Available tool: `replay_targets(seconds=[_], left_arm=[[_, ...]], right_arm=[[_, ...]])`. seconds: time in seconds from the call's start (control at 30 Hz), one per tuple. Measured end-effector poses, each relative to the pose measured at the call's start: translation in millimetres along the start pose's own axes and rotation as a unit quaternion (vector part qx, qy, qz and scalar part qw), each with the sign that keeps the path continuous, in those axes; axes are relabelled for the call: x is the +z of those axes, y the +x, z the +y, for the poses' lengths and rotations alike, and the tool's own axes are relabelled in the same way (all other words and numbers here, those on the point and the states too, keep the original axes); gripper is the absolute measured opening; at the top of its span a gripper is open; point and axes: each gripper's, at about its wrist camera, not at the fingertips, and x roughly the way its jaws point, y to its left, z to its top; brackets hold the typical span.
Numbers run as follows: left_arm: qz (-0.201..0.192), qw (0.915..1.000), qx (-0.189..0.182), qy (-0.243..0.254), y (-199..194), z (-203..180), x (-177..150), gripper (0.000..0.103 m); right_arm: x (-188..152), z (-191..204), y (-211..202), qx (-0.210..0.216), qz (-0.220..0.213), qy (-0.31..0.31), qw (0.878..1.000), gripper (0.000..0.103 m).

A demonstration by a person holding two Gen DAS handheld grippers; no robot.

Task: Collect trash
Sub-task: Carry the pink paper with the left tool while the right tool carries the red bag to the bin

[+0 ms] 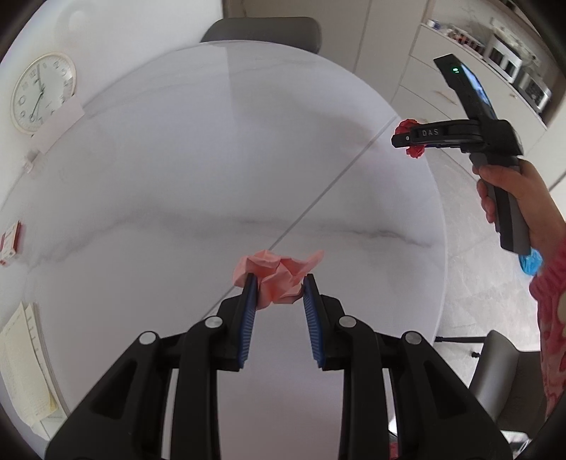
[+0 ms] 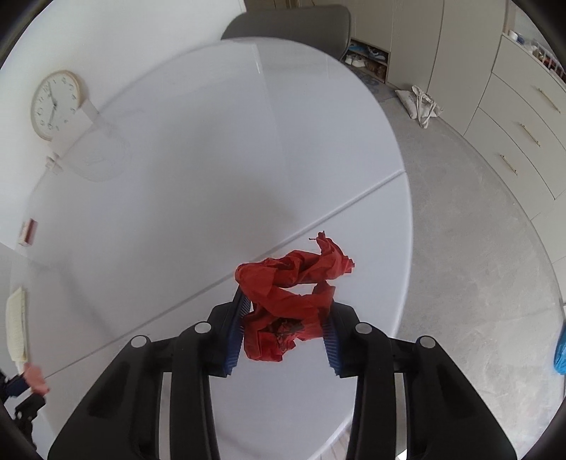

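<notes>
My left gripper (image 1: 278, 283) is shut on a crumpled pink paper (image 1: 279, 279), held between its blue pads above the white round table (image 1: 177, 159). My right gripper (image 2: 284, 311) is shut on a crumpled red paper (image 2: 293, 300) and holds it above the table's right part. In the left wrist view the right gripper (image 1: 406, 136) shows at the upper right with the red paper (image 1: 412, 139) in its tips, over the table's right edge. A bit of pink paper (image 2: 35, 378) shows at the lower left of the right wrist view.
A round clock (image 1: 42, 92) and a white card lean on the wall at the table's far left. A small red box (image 1: 10, 242) and a notepad (image 1: 24, 368) lie at the left edge. A grey chair (image 1: 261, 32) stands behind the table. A blue bag (image 2: 560, 354) lies on the floor at right.
</notes>
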Motion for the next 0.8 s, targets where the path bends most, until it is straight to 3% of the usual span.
replay_targets(seconds=[0.3, 0.47, 0.57, 0.73, 0.8], left_arm=[[-0.004, 0.9932, -0.071, 0.092, -19.5, -67.6, -17.1, 0.027], [-0.001, 0.9851, -0.101, 0.139, -24.4, -104.0, -27.3, 0.027], [-0.002, 0.9812, -0.108, 0.16, -29.5, -116.8, -31.8, 0.026], [0.004, 0.978, -0.104, 0.181, -31.8, -130.8, -41.9, 0.027], [0.008, 0.9777, -0.098, 0.186, -31.0, -133.9, -45.4, 0.027]], right_arm=[[-140.7, -4.1, -118.9, 0.01, -0.027, 0.04, 0.999, 0.039], [-203.4, -4.7, -143.9, -0.002, -0.017, 0.062, 0.998, 0.039], [-231.5, -7.2, -134.0, 0.009, -0.007, 0.086, 0.996, 0.039], [-268.2, -14.8, -68.8, 0.013, 0.034, 0.111, 0.993, 0.039], [-277.7, -19.7, -34.5, 0.019, 0.056, 0.119, 0.991, 0.048]])
